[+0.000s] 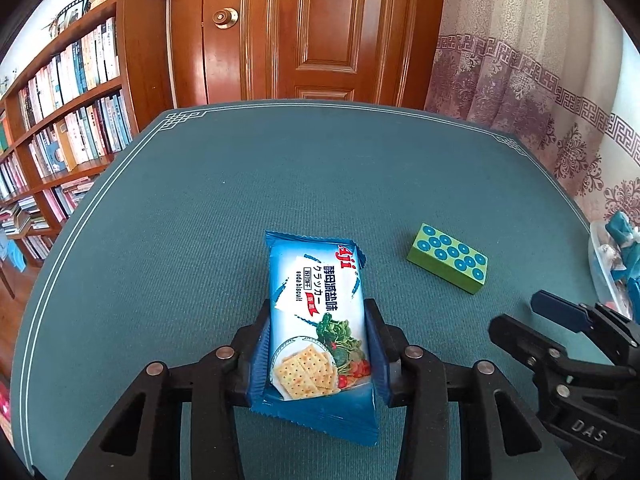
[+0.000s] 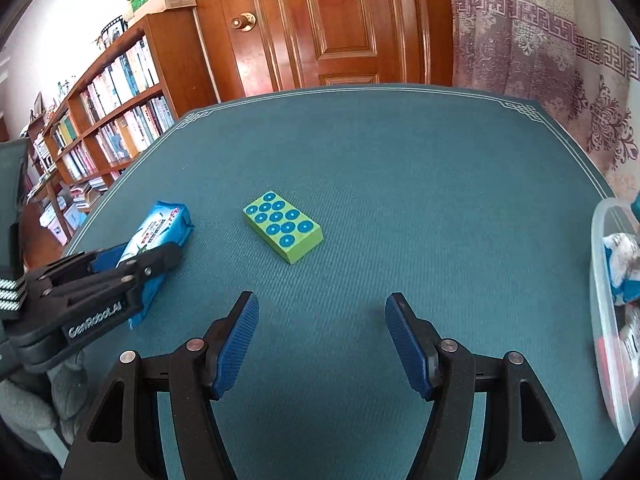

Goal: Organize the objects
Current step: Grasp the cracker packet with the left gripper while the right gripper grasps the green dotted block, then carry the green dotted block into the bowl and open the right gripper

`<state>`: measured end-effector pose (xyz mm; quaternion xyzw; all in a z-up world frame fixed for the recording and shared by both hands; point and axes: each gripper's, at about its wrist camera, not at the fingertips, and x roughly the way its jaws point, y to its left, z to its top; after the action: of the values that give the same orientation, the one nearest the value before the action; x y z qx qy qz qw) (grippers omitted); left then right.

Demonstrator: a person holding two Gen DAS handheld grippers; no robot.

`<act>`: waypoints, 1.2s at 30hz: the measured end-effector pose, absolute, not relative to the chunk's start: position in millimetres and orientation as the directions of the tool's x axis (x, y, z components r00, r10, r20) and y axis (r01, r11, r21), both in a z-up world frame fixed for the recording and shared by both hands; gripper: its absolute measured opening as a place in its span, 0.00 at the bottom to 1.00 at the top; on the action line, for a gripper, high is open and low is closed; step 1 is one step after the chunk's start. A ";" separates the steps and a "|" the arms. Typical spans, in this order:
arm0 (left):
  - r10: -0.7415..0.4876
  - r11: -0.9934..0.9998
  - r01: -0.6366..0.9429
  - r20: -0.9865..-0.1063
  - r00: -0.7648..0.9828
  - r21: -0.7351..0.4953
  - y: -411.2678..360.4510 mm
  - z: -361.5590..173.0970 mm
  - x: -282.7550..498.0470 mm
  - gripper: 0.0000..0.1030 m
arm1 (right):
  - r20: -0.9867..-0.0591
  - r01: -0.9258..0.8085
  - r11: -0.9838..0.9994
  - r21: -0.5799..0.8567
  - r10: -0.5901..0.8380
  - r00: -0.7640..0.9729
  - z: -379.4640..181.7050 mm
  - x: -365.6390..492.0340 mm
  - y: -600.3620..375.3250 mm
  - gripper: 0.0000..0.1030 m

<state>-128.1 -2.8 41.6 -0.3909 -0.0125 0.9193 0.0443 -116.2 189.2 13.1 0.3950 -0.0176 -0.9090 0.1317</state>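
Note:
A blue and white pack of soda biscuits (image 1: 318, 320) lies lengthwise on the teal table mat, and my left gripper (image 1: 318, 312) is shut on its near half, blue pads pressed on both long sides. From the right wrist view the same pack (image 2: 160, 228) shows at the left with the left gripper (image 2: 136, 258) clamped on it. A green block with blue dots (image 1: 448, 258) (image 2: 283, 230) rests to the right of the pack. My right gripper (image 2: 322, 308) stands open over bare mat, short of the green block, nothing between its fingers. It also appears at the right edge of the left wrist view as the right gripper (image 1: 540, 320).
A clear plastic bin (image 2: 608, 320) (image 1: 604, 264) with several small items sits at the table's right edge. Beyond the table mat (image 2: 400, 160) are a bookshelf (image 1: 72, 120) on the left, a wooden door (image 1: 312, 28) and a patterned curtain (image 2: 540, 52).

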 end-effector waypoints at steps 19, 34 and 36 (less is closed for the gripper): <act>0.081 -0.996 -0.043 -0.712 -0.698 -0.072 -8.1 43.8 -124.8 0.43 | -0.731 0.300 -0.954 -0.011 -0.197 -0.653 9.9 -168.9 139.7 0.46; 0.104 -0.994 -0.065 -0.704 -0.703 -0.083 -4.2 47.8 -118.0 0.43 | -0.728 0.233 -0.972 0.014 -0.169 -0.665 8.8 -129.0 166.9 0.30; 0.113 -0.994 -0.076 -0.700 -0.705 -0.083 -2.5 49.2 -115.8 0.43 | -0.729 0.219 -0.975 0.022 -0.165 -0.664 9.0 -118.6 173.5 0.30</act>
<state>-115.8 -2.5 49.2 -0.3807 -0.0240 0.9230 0.0512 -118.6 173.5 9.0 0.3960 0.0338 -0.9115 0.1055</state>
